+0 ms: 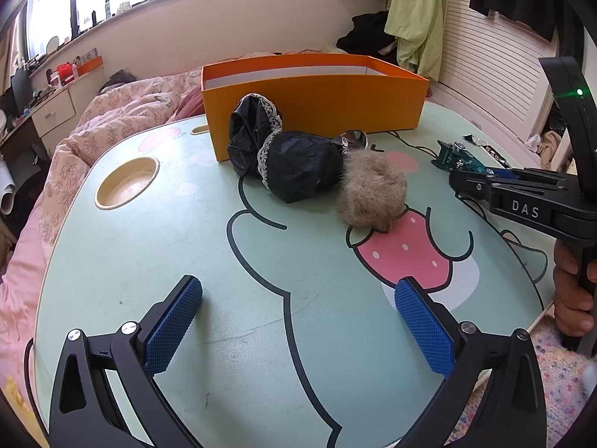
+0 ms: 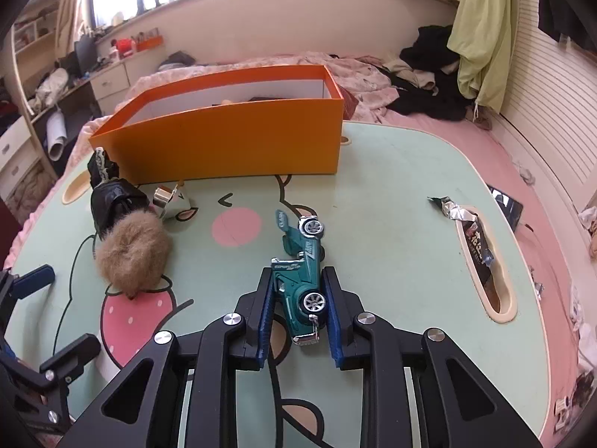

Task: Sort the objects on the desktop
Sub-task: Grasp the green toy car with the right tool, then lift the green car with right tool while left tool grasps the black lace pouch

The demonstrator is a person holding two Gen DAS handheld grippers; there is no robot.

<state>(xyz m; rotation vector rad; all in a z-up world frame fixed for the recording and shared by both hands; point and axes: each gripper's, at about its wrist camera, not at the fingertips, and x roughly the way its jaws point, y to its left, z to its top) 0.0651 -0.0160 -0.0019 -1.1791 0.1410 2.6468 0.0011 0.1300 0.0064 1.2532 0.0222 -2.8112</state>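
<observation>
Right hand-held gripper (image 2: pixel 298 311) is clenched on the green toy car (image 2: pixel 301 280), which lies on the desk (image 2: pixel 391 261) short of the orange box (image 2: pixel 238 142), presumably its destination. Left hand-held gripper (image 1: pixel 298 321) hangs released and empty, apparently waiting.

Bedroom clutter lying around the work surface

A rumpled pink floral quilt (image 1: pixel 112 112) is lying on the bed behind the pale green cartoon-printed lap table (image 2: pixel 391 171), while a light green garment (image 2: pixel 481 37) is hanging at the right above a heap of black clothes (image 2: pixel 429 74). A white drawer unit (image 1: pixel 56 112) is standing at the left under a long windowsill (image 1: pixel 112 11) crowded with small bottles.
</observation>
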